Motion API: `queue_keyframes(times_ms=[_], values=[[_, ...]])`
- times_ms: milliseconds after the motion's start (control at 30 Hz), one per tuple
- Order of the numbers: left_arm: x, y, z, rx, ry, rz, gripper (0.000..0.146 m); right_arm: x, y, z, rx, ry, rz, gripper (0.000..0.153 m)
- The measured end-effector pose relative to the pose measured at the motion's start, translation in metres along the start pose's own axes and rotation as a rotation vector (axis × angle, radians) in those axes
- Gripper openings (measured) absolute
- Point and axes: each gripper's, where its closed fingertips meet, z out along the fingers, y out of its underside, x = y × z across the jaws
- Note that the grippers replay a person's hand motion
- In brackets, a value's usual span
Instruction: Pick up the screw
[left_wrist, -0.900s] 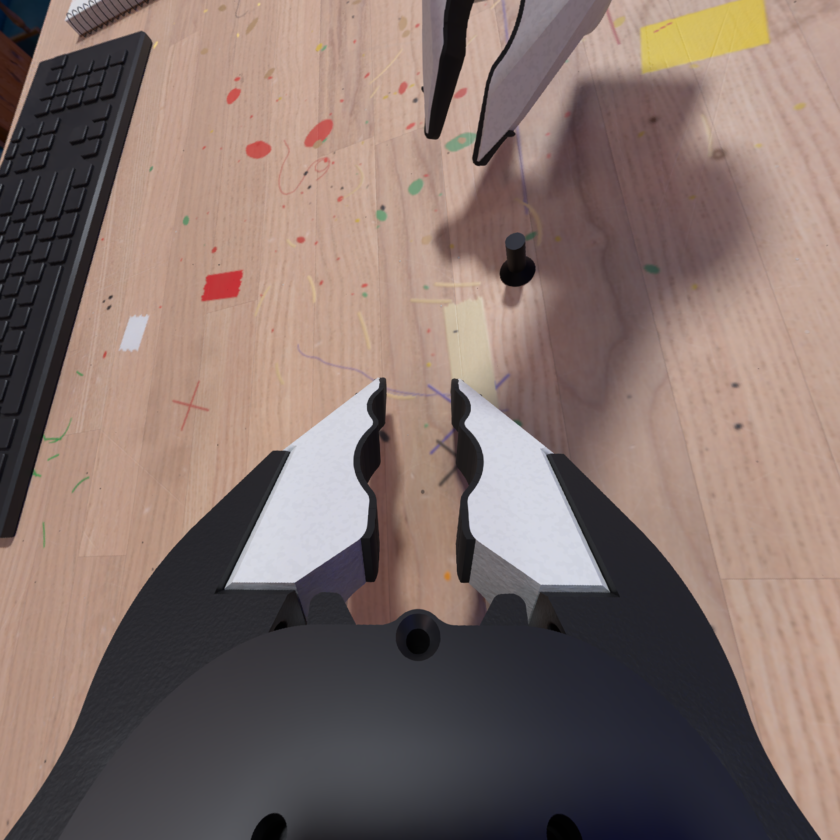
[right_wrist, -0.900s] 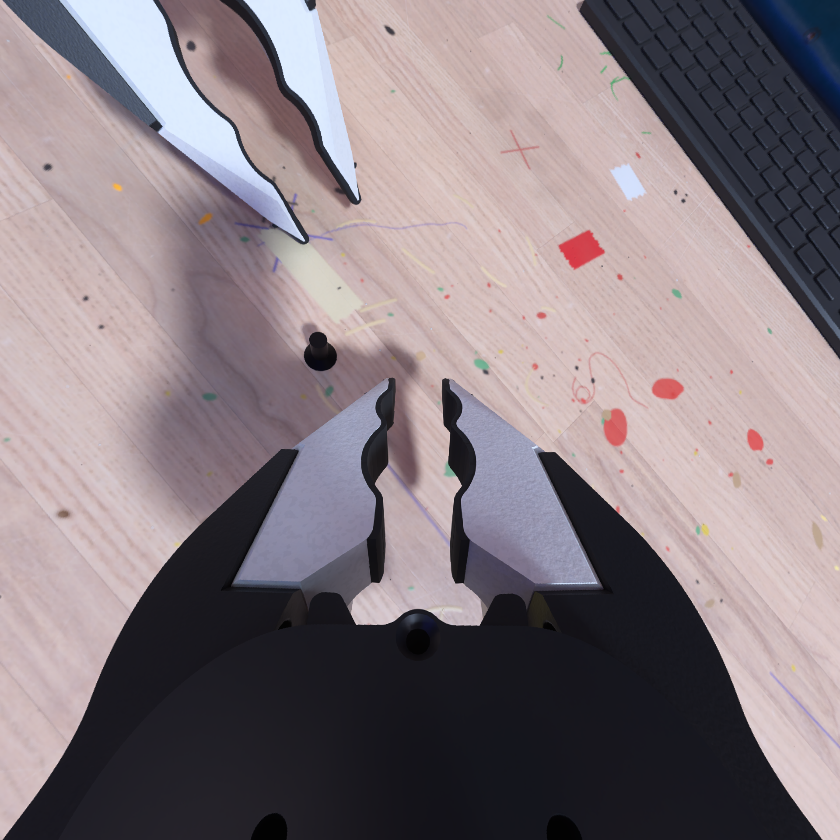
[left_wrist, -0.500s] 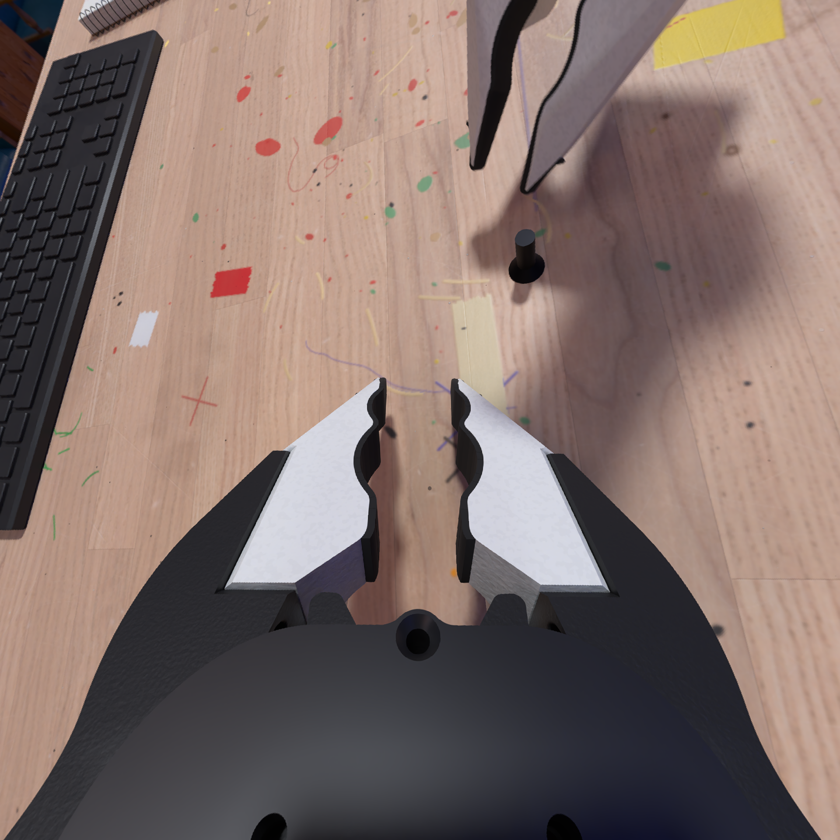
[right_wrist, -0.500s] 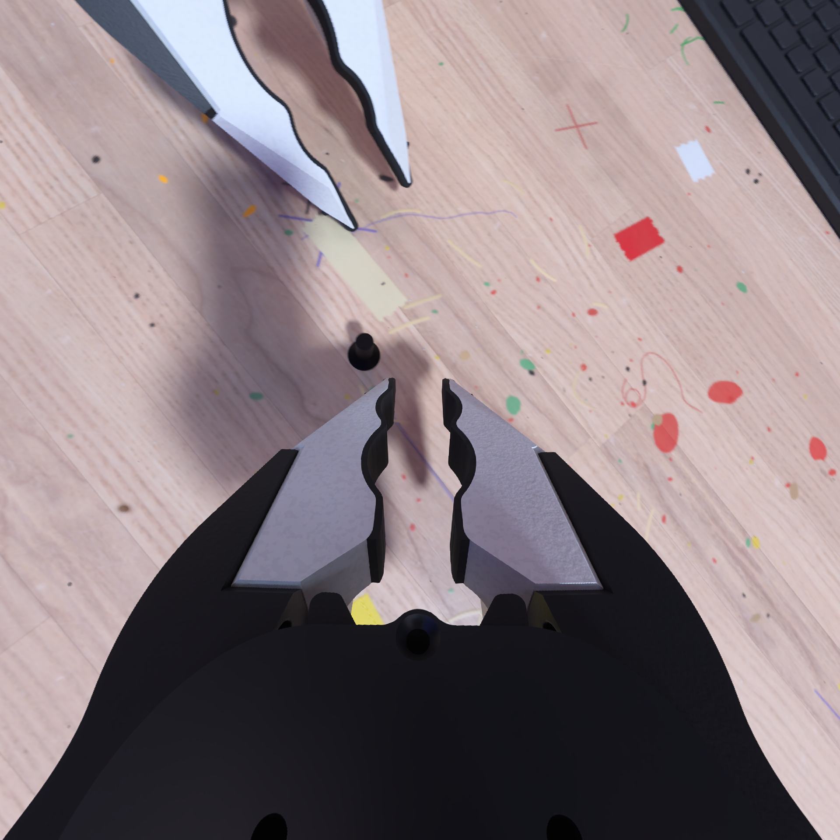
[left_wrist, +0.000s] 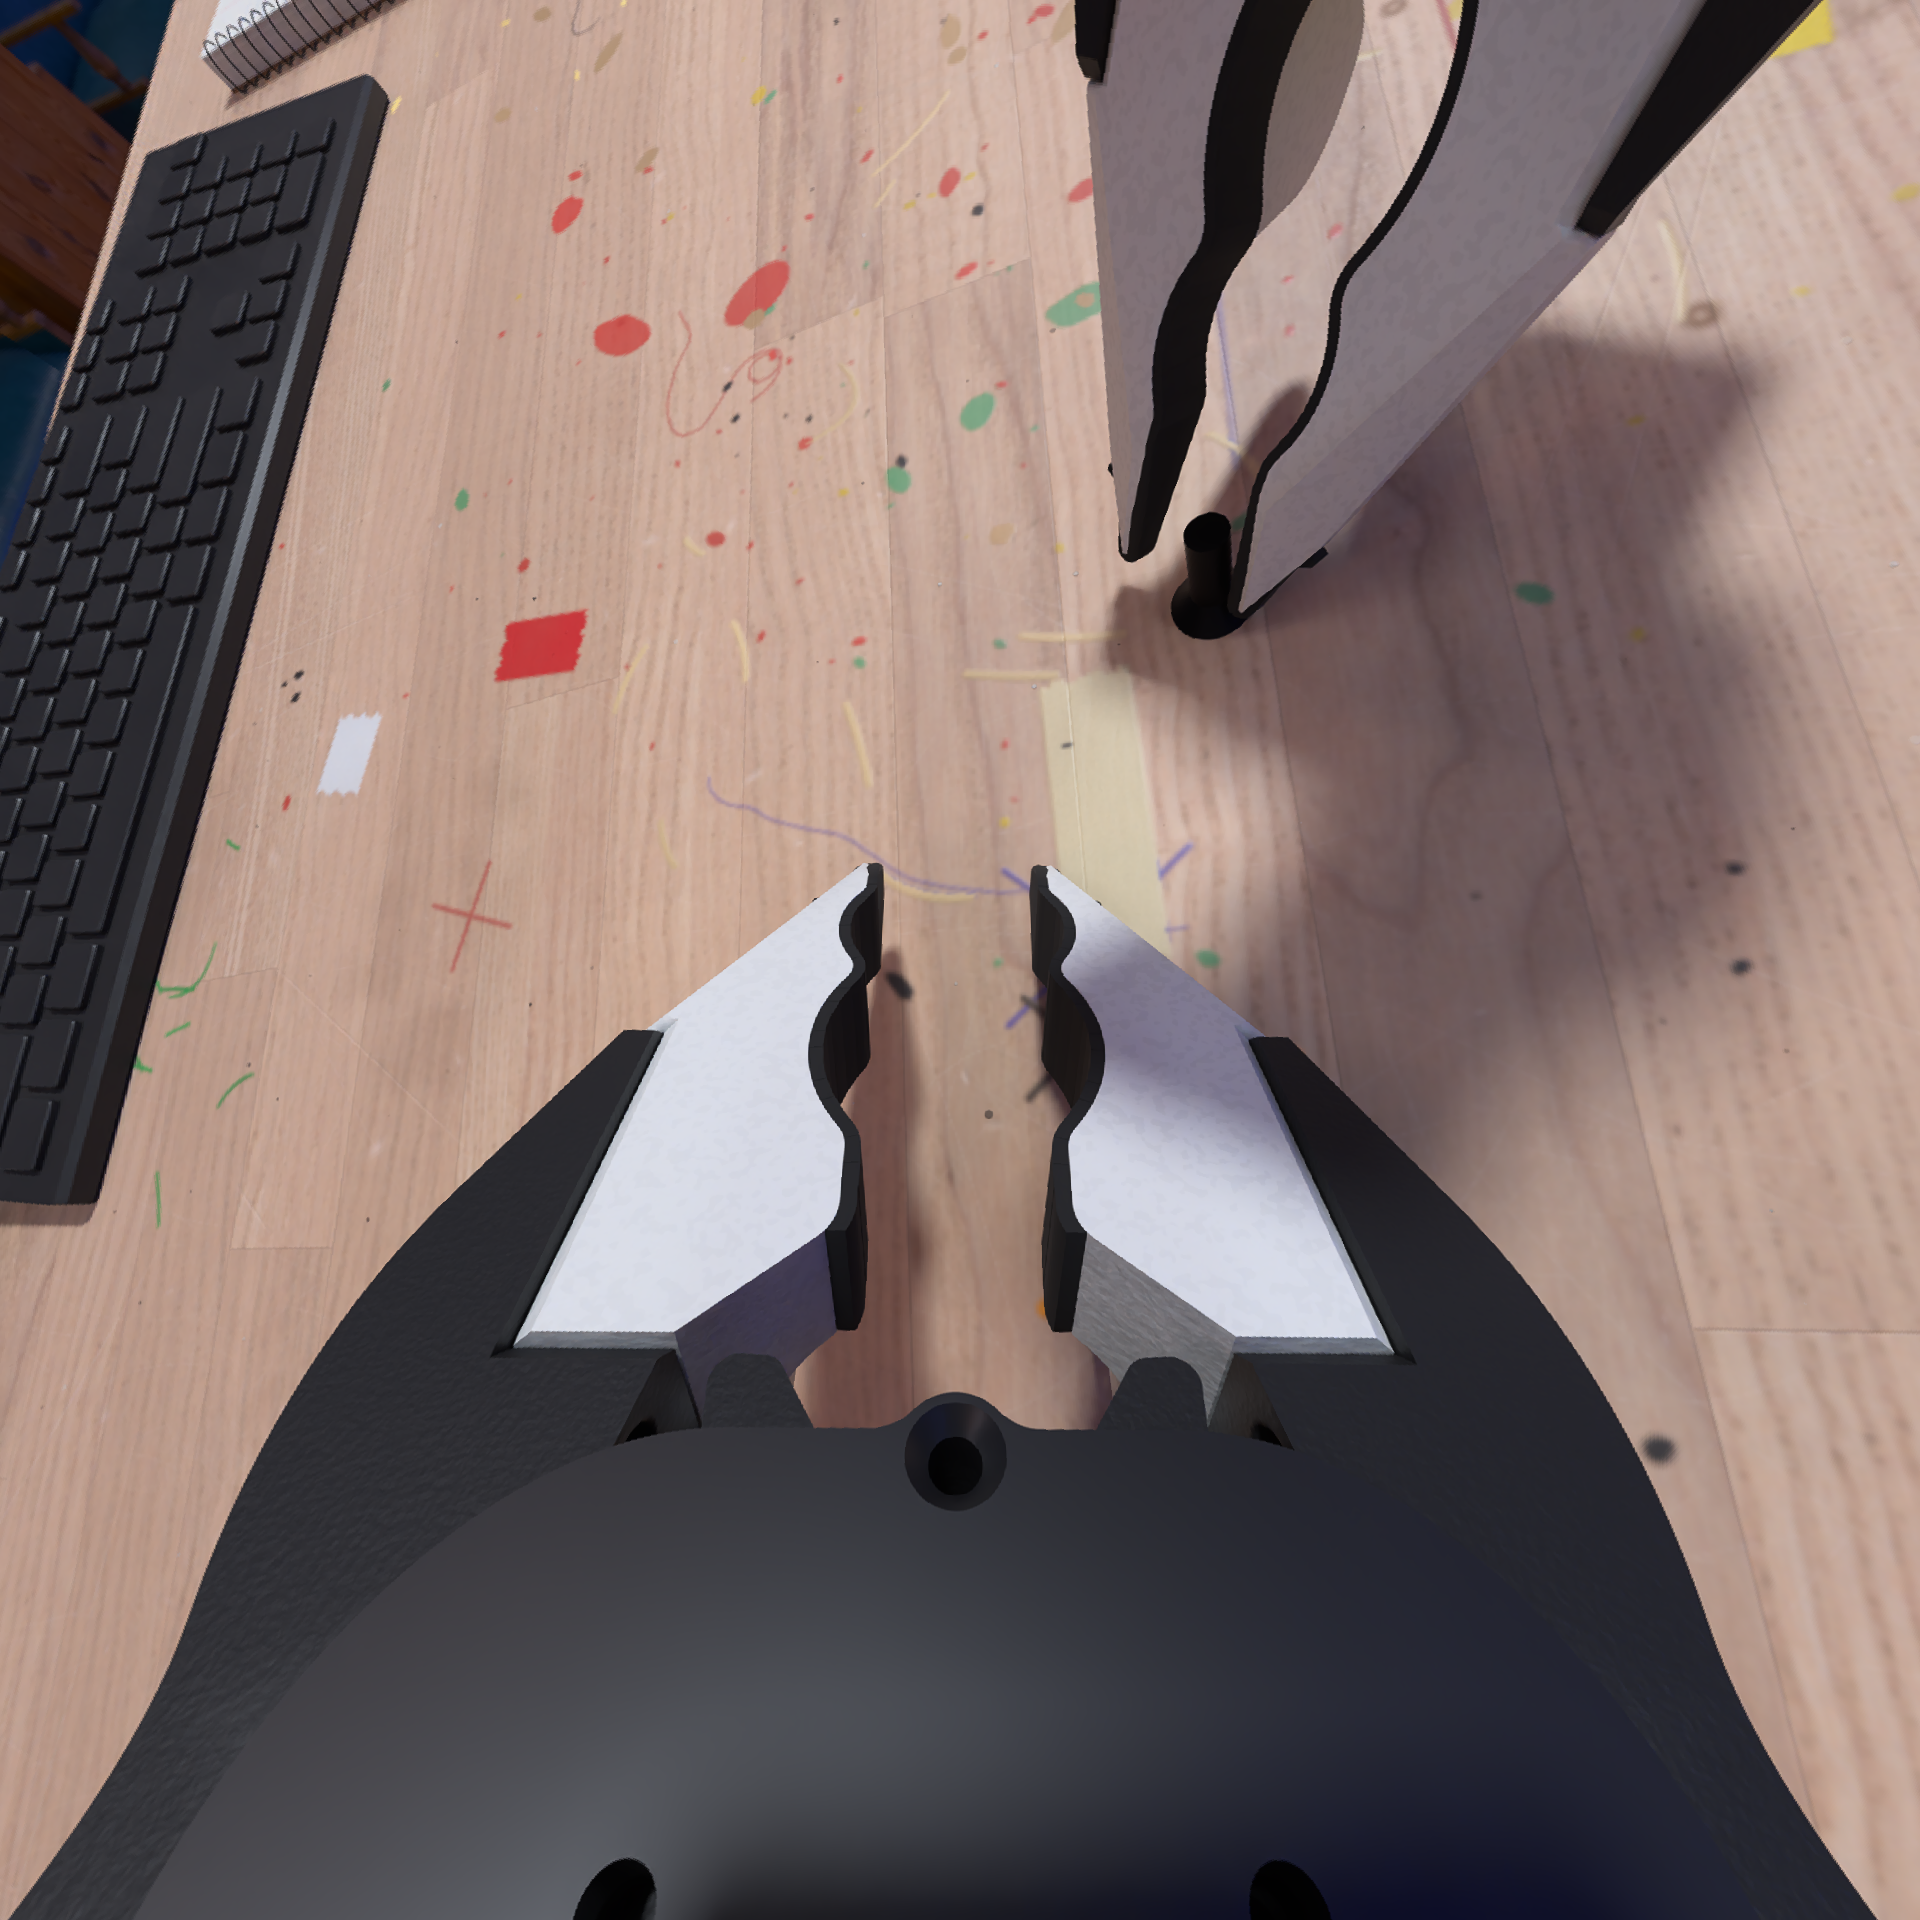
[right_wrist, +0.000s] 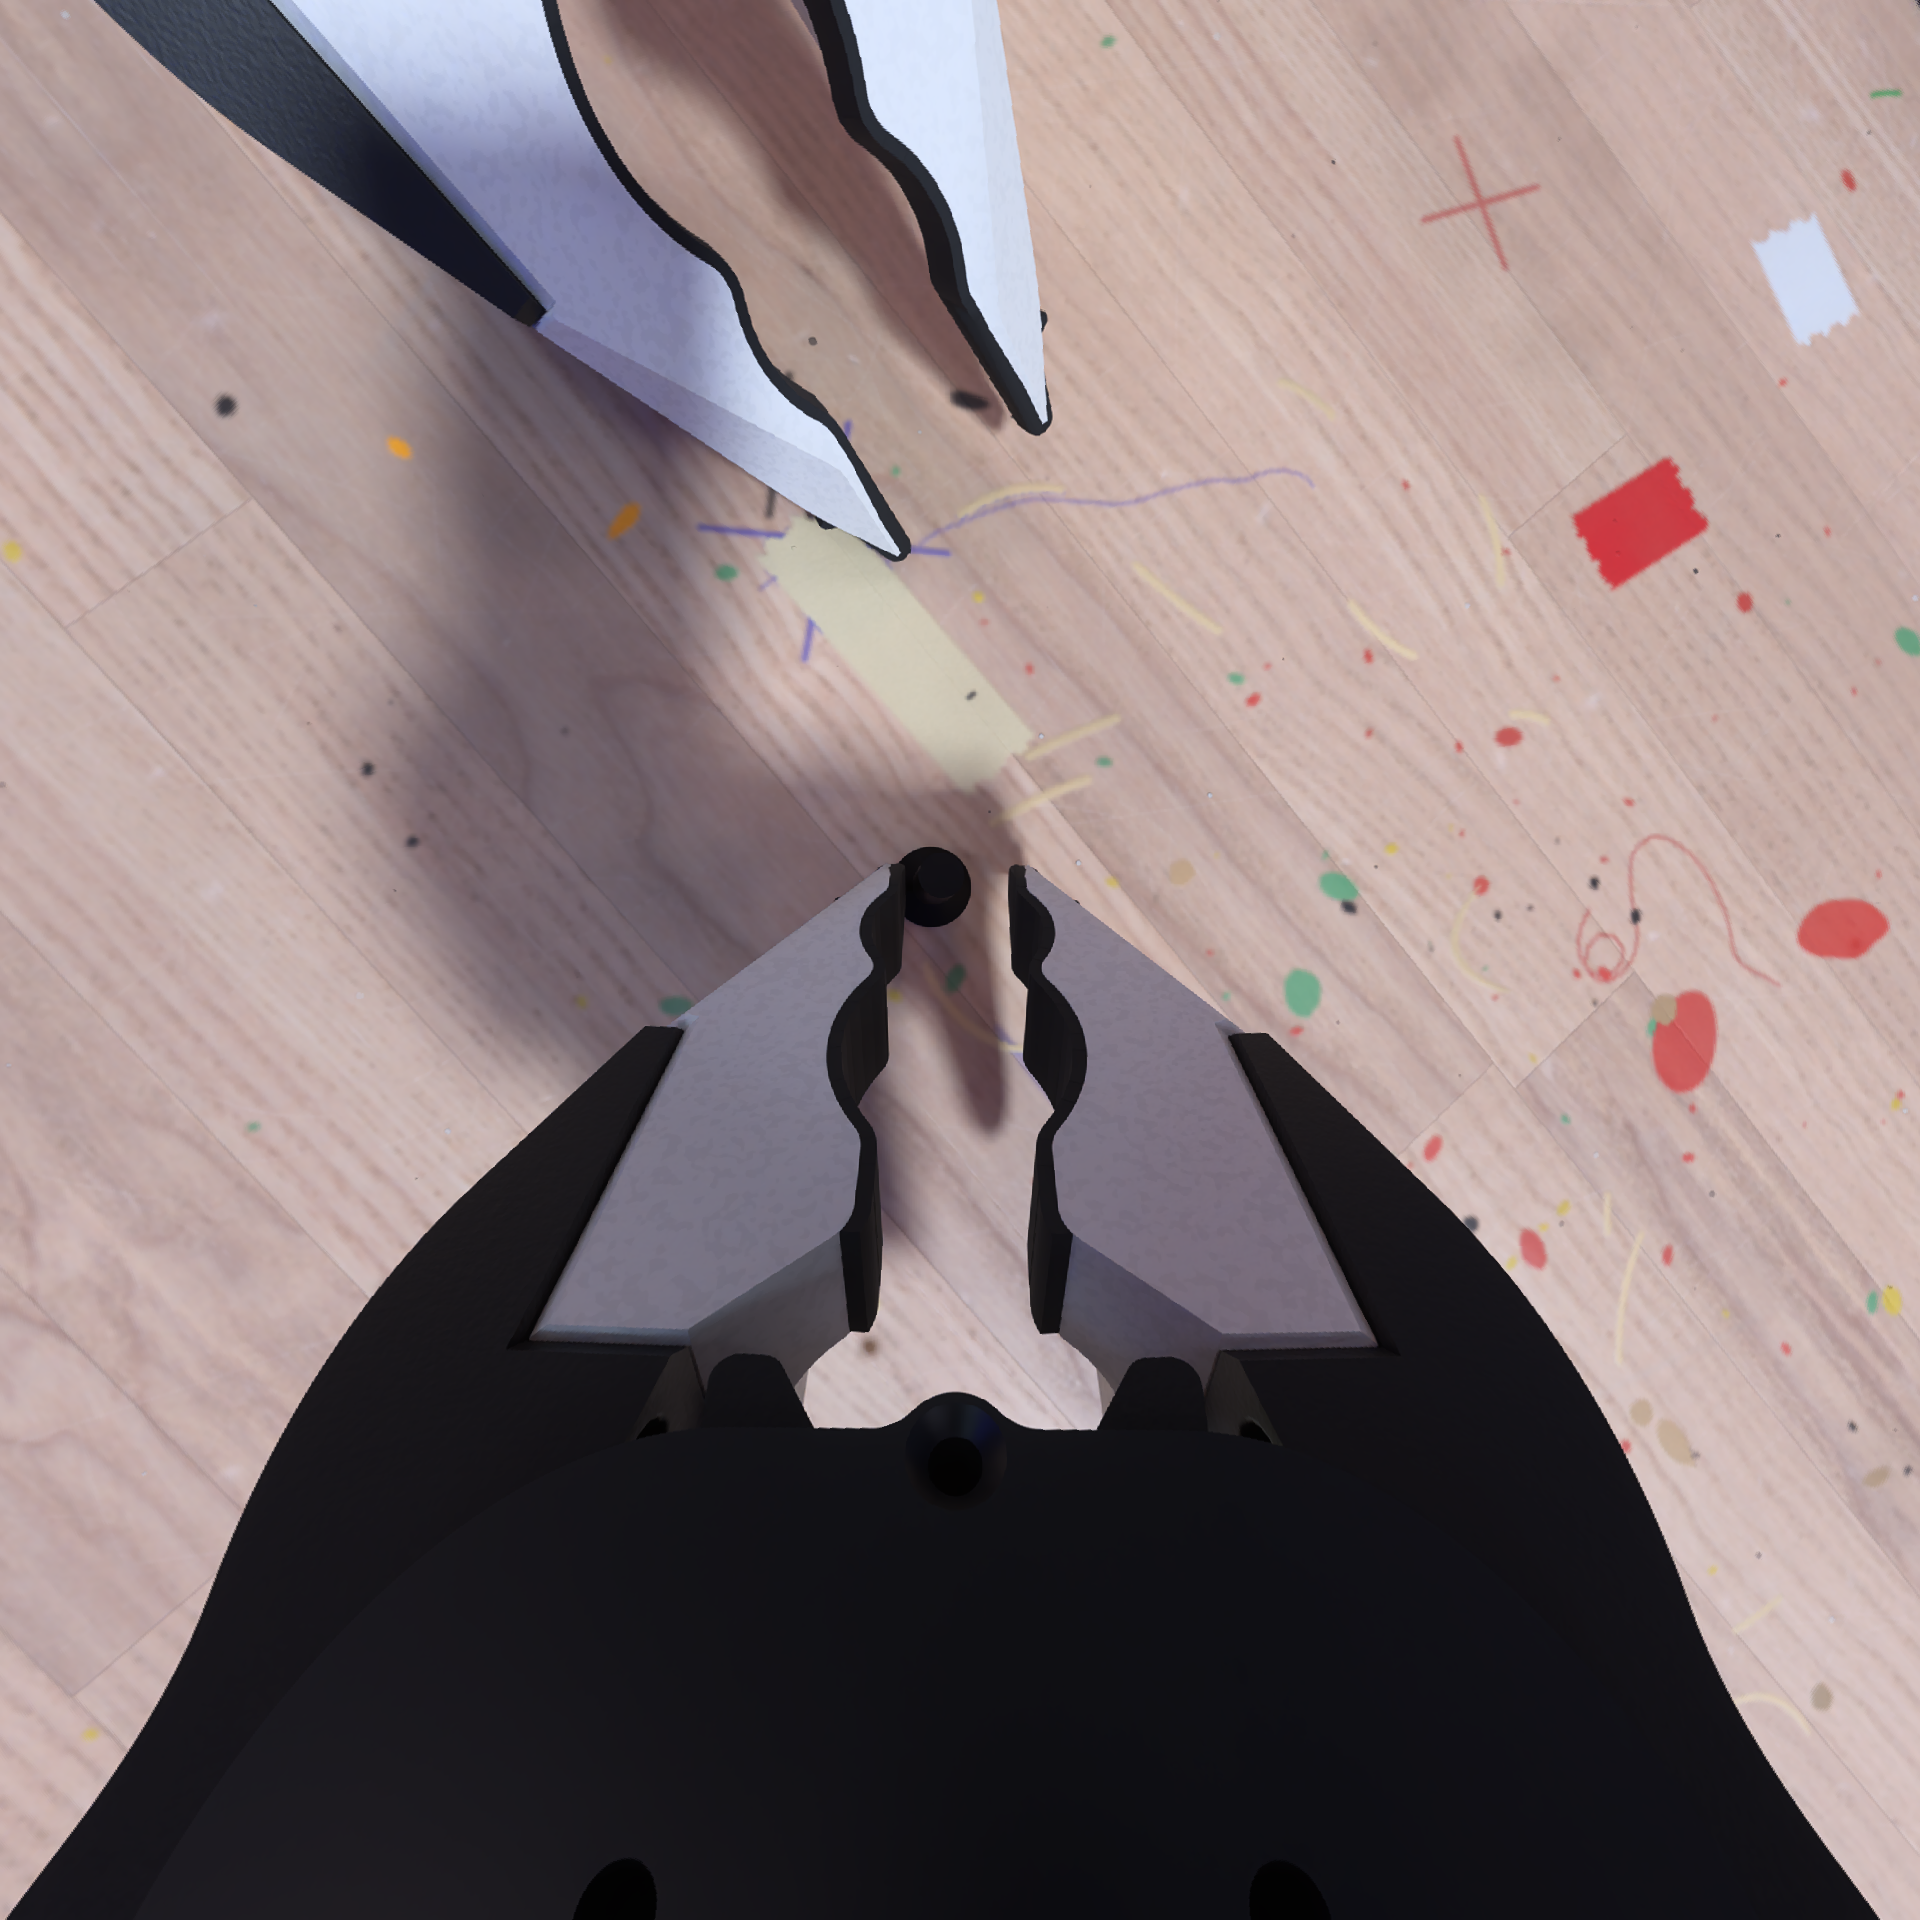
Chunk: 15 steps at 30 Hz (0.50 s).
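Note:
The screw (left_wrist: 1205, 578) is small and black and stands head down on the wooden table, shank up. In the right wrist view the screw (right_wrist: 933, 886) sits between my right gripper's fingertips, close to the left finger. My right gripper (right_wrist: 954, 881) is open, low over the table, with a finger on each side of the screw; it also shows in the left wrist view (left_wrist: 1188, 577). My left gripper (left_wrist: 956, 879) is open and empty, well short of the screw, and it shows at the top of the right wrist view (right_wrist: 971, 483).
A black keyboard (left_wrist: 135, 582) lies along the left side, with a spiral notebook (left_wrist: 281, 36) beyond it. A beige tape strip (left_wrist: 1101, 800) lies between the grippers. Red (left_wrist: 542, 644) and white (left_wrist: 350, 752) tape patches and paint specks mark the wood.
My right gripper has come down and forward until its open fingers stand around the screw. My left gripper has barely moved. The screw has stayed in place.

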Motion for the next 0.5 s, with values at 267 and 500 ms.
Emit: queue_keyframes(times_ms=[267, 500], values=[[0.0, -0.0001, 0.0007, -0.002, -0.006, 0.008, 0.028, -0.002, -0.0006, 0.0001, -0.002, 0.012, -0.012, 0.008], [0.0002, 0.0, 0.0016, -0.005, -0.008, 0.013, 0.028, -0.0012, -0.0006, 0.0002, 0.002, 0.014, -0.014, 0.008]])
